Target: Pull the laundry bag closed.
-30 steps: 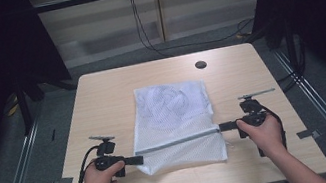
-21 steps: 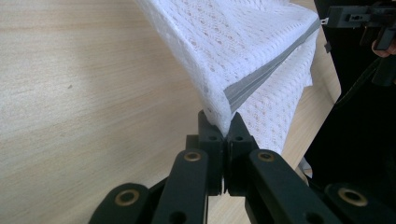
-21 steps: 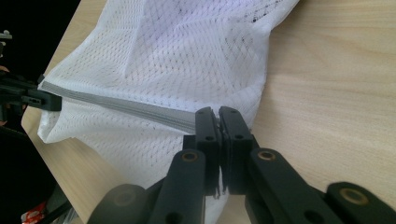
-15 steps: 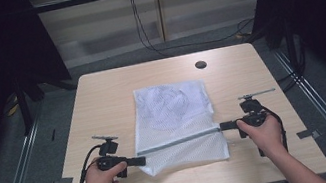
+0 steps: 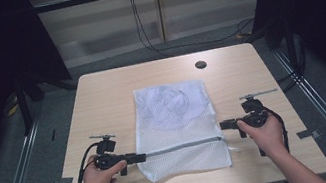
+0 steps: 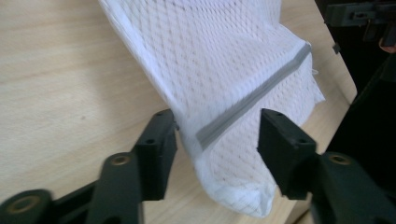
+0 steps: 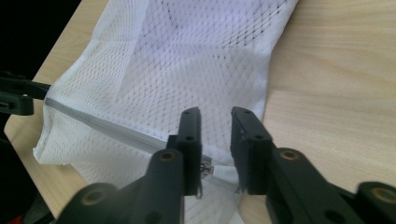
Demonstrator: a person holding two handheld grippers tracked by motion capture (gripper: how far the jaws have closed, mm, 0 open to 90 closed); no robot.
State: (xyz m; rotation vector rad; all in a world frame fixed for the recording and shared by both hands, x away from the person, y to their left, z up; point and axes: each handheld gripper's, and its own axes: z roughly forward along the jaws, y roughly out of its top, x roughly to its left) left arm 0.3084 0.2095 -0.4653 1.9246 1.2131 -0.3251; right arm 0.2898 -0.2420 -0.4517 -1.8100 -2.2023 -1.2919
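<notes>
Right gripper view: zipper pull (image 7: 205, 169) half-hidden between narrowly parted jaws | left gripper (image 6: 215, 140) jaws apart astride mesh bag (image 5: 178, 129)

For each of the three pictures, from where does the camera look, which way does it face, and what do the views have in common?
High view: above the person's side, facing forward and down on the table; forearms and both hands show.
Left gripper view: rides the left gripper, faces the mesh bag and its grey zipper; black jaws apart.
Right gripper view: rides the right gripper, faces the bag's zipper pull; jaws apart.
Shared: bag, zipper, table.
</notes>
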